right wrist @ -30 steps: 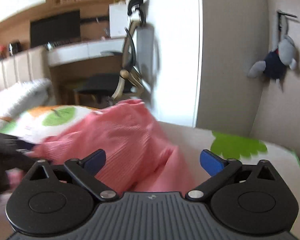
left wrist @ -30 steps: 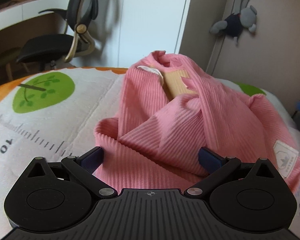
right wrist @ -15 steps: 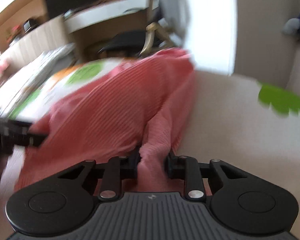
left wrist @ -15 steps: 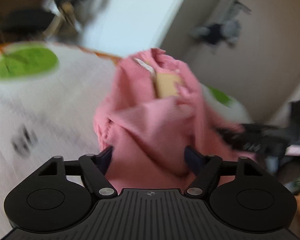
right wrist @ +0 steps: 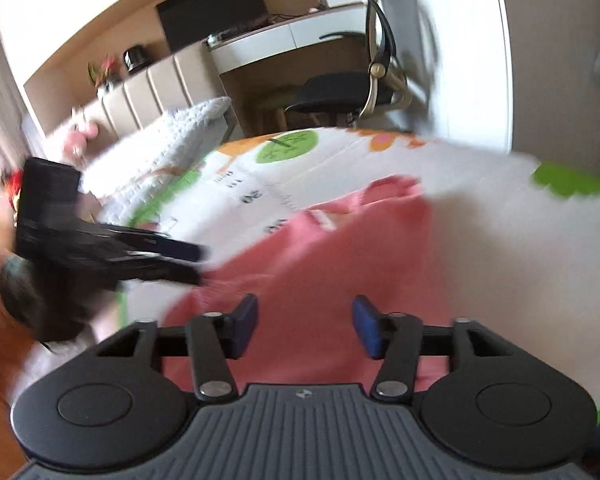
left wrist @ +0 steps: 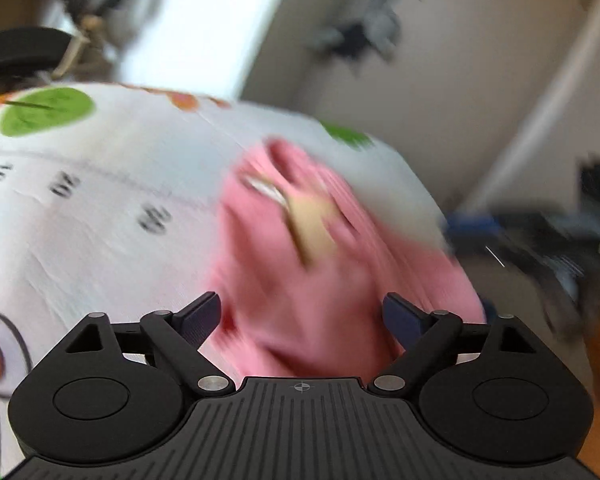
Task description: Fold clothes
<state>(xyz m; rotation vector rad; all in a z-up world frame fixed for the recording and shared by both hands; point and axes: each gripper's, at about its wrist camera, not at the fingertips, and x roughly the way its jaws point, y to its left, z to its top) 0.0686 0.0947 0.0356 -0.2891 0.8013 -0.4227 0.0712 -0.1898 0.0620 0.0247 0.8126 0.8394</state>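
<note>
A pink ribbed garment (right wrist: 340, 264) lies rumpled on the printed bedspread (left wrist: 100, 200), fold unfinished; left hand-held gripper (left wrist: 300, 312) and right hand-held gripper (right wrist: 305, 326) hover over it, jaws parted, empty.

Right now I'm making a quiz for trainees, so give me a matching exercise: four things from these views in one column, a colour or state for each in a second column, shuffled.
Things:
1. garment
2. right gripper
3. chair seat
4. leaf print

Colour or state:
A. green
B. black
C. pink, spread on the bedspread
D. open, holding nothing

Pairs: 1-C, 2-D, 3-B, 4-A
</note>
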